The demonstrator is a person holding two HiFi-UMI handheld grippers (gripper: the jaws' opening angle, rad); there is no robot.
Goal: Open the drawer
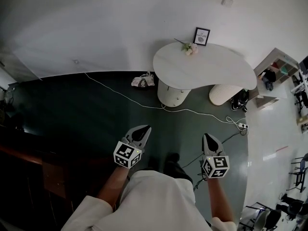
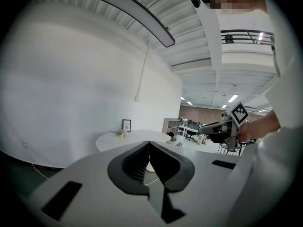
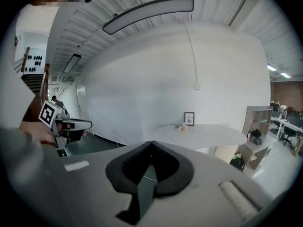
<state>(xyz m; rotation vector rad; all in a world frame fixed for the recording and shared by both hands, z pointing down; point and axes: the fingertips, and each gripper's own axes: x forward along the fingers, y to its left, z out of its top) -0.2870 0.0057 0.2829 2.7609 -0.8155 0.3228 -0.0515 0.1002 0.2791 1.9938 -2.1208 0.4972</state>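
Left gripper: jaws pressed together with nothing between them, held in the air near the centre of the head view.
Right gripper: jaws also closed and empty, right of centre.
Drawer: not plainly seen. The dark wooden furniture at lower left may hold it, but it is too dim to tell.
Progress: nothing started. Reaching, gripping and pulling are all left to do.

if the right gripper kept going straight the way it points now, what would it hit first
Probably the dark green floor. The right gripper tilts slightly down toward the white table, and nothing stands between them. Depth is unclear, so it might reach the table's base instead.
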